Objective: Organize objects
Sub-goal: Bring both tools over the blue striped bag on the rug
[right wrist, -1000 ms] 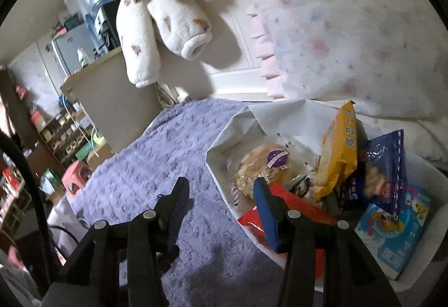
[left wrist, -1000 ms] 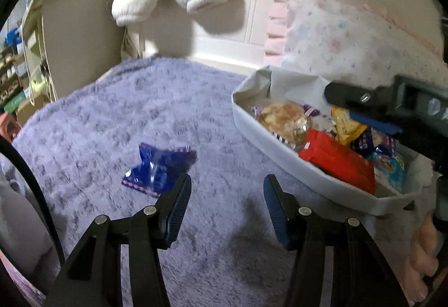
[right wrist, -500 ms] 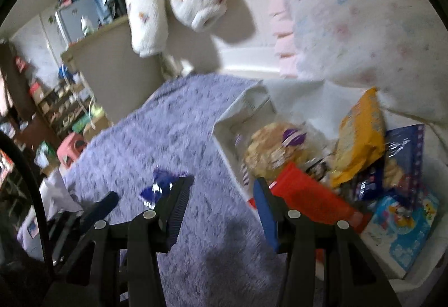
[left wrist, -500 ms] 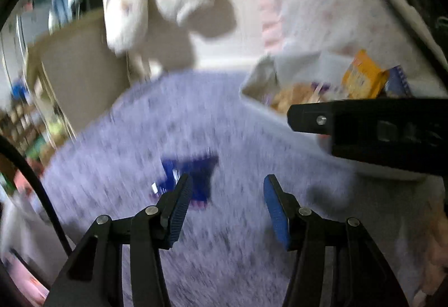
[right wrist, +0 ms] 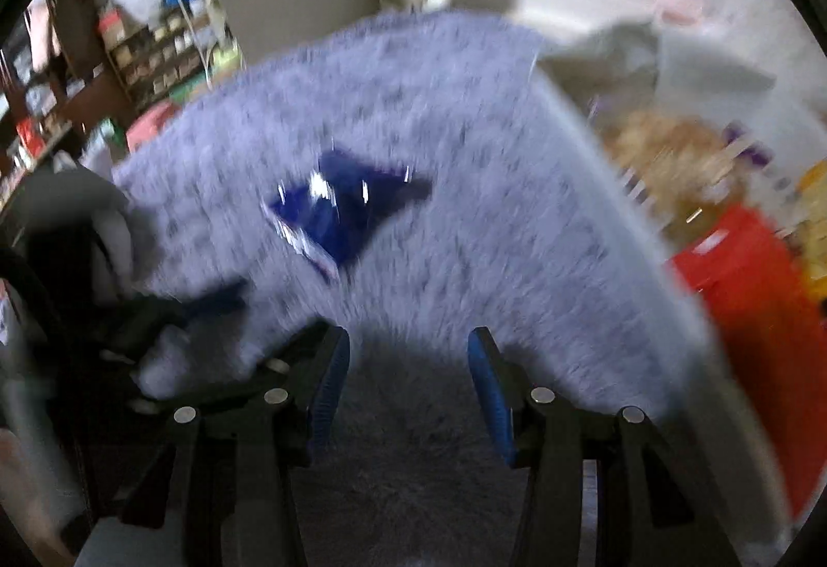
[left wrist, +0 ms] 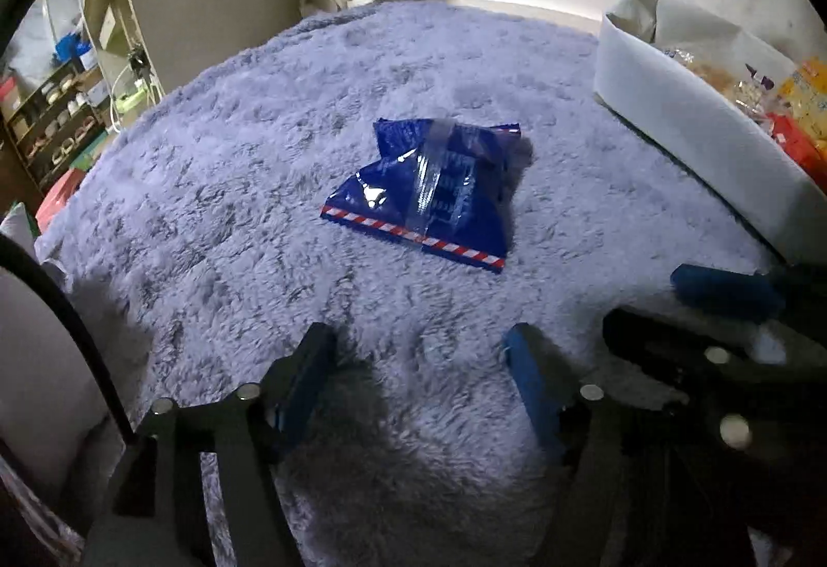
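On the purple rug (left wrist: 217, 184), a blue snack packet (left wrist: 434, 192) lies flat, clear of both tongs.

From the left gripper (left wrist: 418, 355), whose jaws are opening with nothing between them, the packet sits at twelve o'clock, a little ahead of the tips. The white tray (left wrist: 687, 133) of snacks stands at two o'clock. The right gripper (right wrist: 408, 360) is spread partway and empty; in its blurred view the packet lies at eleven o'clock, with the red packet (right wrist: 749, 303) at three.
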`<state>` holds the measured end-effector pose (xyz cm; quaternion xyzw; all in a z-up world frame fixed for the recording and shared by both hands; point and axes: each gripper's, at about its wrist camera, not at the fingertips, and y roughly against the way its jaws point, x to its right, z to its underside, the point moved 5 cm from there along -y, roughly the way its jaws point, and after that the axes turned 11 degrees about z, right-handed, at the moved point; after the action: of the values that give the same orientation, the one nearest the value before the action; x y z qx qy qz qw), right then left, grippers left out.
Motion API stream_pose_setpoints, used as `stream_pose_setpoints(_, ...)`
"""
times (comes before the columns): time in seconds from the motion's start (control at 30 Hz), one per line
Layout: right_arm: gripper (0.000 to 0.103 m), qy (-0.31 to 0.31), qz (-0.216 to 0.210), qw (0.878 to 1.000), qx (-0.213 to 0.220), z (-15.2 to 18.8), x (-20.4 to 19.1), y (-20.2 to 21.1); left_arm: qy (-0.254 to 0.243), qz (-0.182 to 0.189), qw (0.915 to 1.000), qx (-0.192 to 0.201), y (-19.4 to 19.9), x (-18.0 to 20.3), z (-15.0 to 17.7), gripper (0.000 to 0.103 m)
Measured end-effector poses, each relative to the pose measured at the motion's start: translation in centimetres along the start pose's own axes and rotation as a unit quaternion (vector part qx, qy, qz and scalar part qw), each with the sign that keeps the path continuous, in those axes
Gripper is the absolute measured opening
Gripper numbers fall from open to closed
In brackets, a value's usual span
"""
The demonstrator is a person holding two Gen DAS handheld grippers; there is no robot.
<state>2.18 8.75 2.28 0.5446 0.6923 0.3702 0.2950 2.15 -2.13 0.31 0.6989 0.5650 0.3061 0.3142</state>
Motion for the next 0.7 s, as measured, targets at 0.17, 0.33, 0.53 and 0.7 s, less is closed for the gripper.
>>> stream_pose_setpoints(0.17, 0.048, -0.017, -0.031, 0.999, 0.001, 0.22, 1.20, -0.57, 0.006, -0.012, 0.9999, -0.001, -0.02, -0.35, -0.04, 0.080)
stream_pose_setpoints(0.33, 0.052, -0.026, -0.038, 0.999, 0.004, 0.19, 1.29, -0.40, 0.017, 0.003, 0.9998, -0.003, -0.04, -0.69, -0.02, 0.080)
stream_pose_setpoints(0.53, 0.052, -0.025, -0.037, 0.999, 0.002, 0.04, 1.27, -0.64, 0.011, -0.006, 0.9999, -0.002, -0.02, -0.41, -0.12, 0.080)
stream_pose_setpoints(0.7, 0.052, -0.012, -0.018, 1.000, 0.006, -0.04, 0.90, -0.85, 0.003, -0.013, 0.9999, -0.002, 0.10, -0.37, -0.16, 0.080)
